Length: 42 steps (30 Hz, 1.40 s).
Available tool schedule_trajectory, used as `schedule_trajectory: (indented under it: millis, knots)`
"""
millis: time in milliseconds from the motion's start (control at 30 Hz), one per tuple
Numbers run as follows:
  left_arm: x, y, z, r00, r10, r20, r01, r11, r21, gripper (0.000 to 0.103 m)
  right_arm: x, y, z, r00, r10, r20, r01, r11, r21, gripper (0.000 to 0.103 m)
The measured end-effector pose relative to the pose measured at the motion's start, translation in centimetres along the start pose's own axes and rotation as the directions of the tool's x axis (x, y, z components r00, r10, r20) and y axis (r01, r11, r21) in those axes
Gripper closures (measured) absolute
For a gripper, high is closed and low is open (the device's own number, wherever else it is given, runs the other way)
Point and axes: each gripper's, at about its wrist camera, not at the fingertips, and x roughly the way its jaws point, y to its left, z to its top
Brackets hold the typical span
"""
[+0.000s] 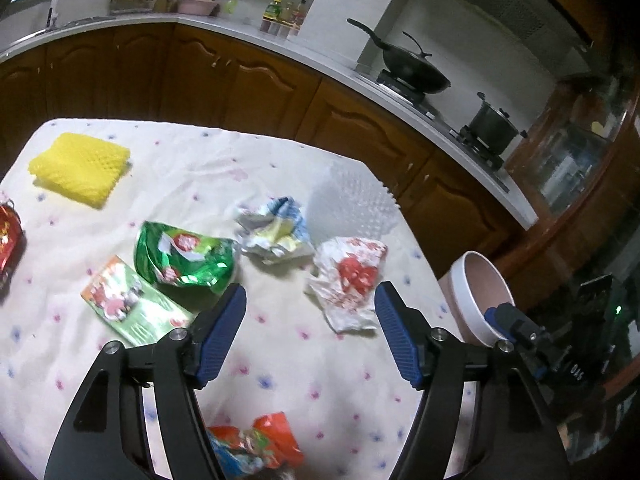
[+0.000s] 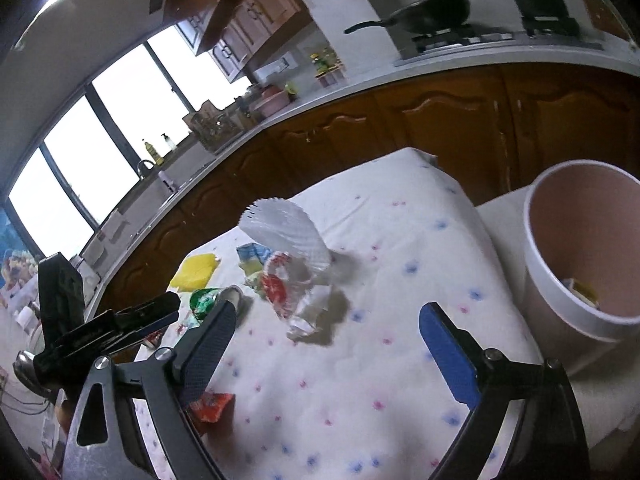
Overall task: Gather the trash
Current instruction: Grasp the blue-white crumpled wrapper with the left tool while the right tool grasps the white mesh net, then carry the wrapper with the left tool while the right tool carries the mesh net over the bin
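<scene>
Trash lies scattered on a flowered tablecloth (image 1: 280, 360). My left gripper (image 1: 310, 288) is open over bare cloth with nothing between its fingers. A crumpled white-and-red wrapper (image 1: 348, 280) lies just ahead by the right finger. A green foil bag (image 1: 184, 258) and a green carton (image 1: 132, 300) lie by the left finger. My right gripper (image 2: 328, 312) is open and holds nothing; the same wrapper (image 2: 280, 288) lies just ahead of it, nearer its left finger. A white bin with a pink inside (image 2: 560, 280) stands to its right, with some yellowish scrap at the bottom.
A blue-and-yellow crumpled wrapper (image 1: 276, 228), a white foam net (image 1: 352, 204), a yellow foam net (image 1: 80, 168), a red packet (image 1: 10, 240) and an orange wrapper (image 1: 256, 448) are also on the cloth. The bin (image 1: 476, 296) stands off the table's right edge. Kitchen cabinets stand beyond.
</scene>
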Motion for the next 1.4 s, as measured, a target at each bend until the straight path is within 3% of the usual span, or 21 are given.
schedule_trajectory:
  millis: [500, 900, 967, 1000, 1033, 1067, 1133, 1233, 1400]
  knots:
    - [4.6, 0.3, 3.9, 0.996, 0.068, -0.055, -0.064, 0.995, 0.081, 0.035, 5.3, 2.2, 3.8, 1.0, 0.024, -0.019, -0.024, 0.999, -0.047, 0.011]
    - [8.8, 0.5, 6.5, 0.987, 0.137, -0.087, -0.124, 0.982, 0.143, 0.037, 11.3, 2.8, 5.7, 0.995, -0.003, -0.1, -0.005, 0.997, -0.077, 0.051]
    - [9.5, 0.3, 6.6, 0.985, 0.138, -0.104, -0.12, 0.98, 0.156, 0.046, 12.2, 2.5, 5.8, 0.993, -0.015, -0.114, 0.006, 0.997, -0.078, 0.06]
    - [9.9, 0.2, 6.6, 0.984, 0.138, -0.114, -0.119, 0.979, 0.166, 0.049, 12.5, 2.4, 5.8, 0.993, -0.019, -0.12, 0.01, 0.997, -0.075, 0.07]
    - [10.4, -0.1, 6.5, 0.982, 0.142, -0.124, -0.118, 0.977, 0.179, 0.058, 12.7, 2.2, 5.8, 0.992, -0.019, -0.123, 0.01, 0.997, -0.071, 0.083]
    - [10.7, -0.3, 6.5, 0.981, 0.141, -0.134, -0.114, 0.975, 0.192, 0.072, 12.7, 2.0, 5.8, 0.992, -0.022, -0.123, 0.014, 0.998, -0.066, 0.088]
    - [11.4, -0.7, 6.2, 0.978, 0.147, -0.149, -0.112, 0.968, 0.224, 0.088, 12.5, 1.7, 5.7, 0.993, -0.019, -0.115, 0.012, 0.998, -0.058, 0.095]
    - [11.2, -1.3, 6.0, 0.979, 0.165, -0.123, -0.129, 0.958, 0.255, 0.093, 11.5, 1.3, 5.9, 0.996, -0.018, -0.085, 0.013, 0.998, -0.054, 0.098]
    - [9.4, -1.5, 6.5, 0.987, 0.139, -0.076, -0.118, 0.966, 0.231, 0.096, 9.0, 0.9, 6.4, 1.0, -0.01, -0.022, 0.009, 0.999, -0.032, 0.098]
